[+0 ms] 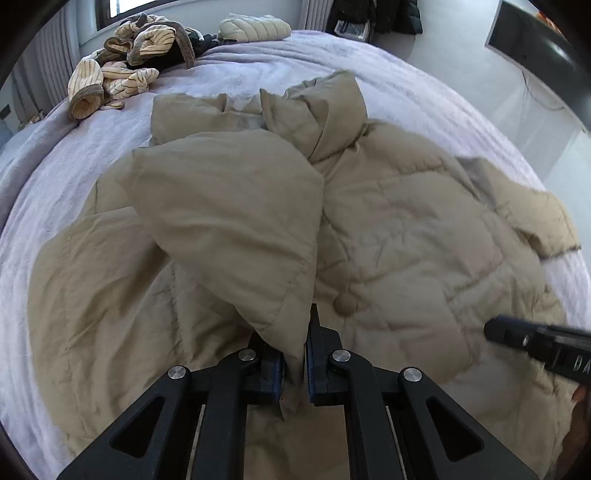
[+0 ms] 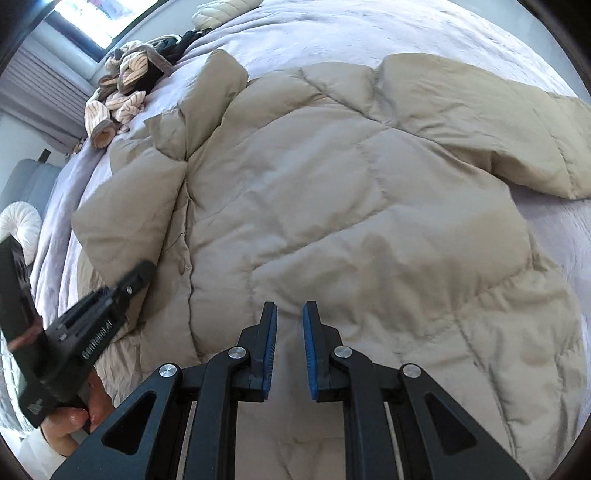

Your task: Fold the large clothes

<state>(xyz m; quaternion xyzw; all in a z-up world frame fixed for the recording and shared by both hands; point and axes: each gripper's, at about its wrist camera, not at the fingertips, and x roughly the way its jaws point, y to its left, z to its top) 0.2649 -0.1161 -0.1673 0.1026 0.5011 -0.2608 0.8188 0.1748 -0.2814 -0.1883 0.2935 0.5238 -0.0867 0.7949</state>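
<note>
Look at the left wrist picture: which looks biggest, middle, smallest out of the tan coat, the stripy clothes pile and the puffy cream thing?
1. tan coat
2. stripy clothes pile
3. puffy cream thing, though it lies farthest away, so it may really be bigger.

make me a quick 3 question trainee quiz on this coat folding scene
1. True or false: the left gripper has a fold of the beige puffer coat between its pads.
2. Is anything between the right gripper's pads? A) a sleeve B) nothing C) a pillow
3. What lies on the lavender bedspread in the far left corner?

Key
1. True: the coat's edge hangs between the blue pads.
2. B: it hovers above the coat, pads apart.
3. A crumpled striped cream garment.
</note>
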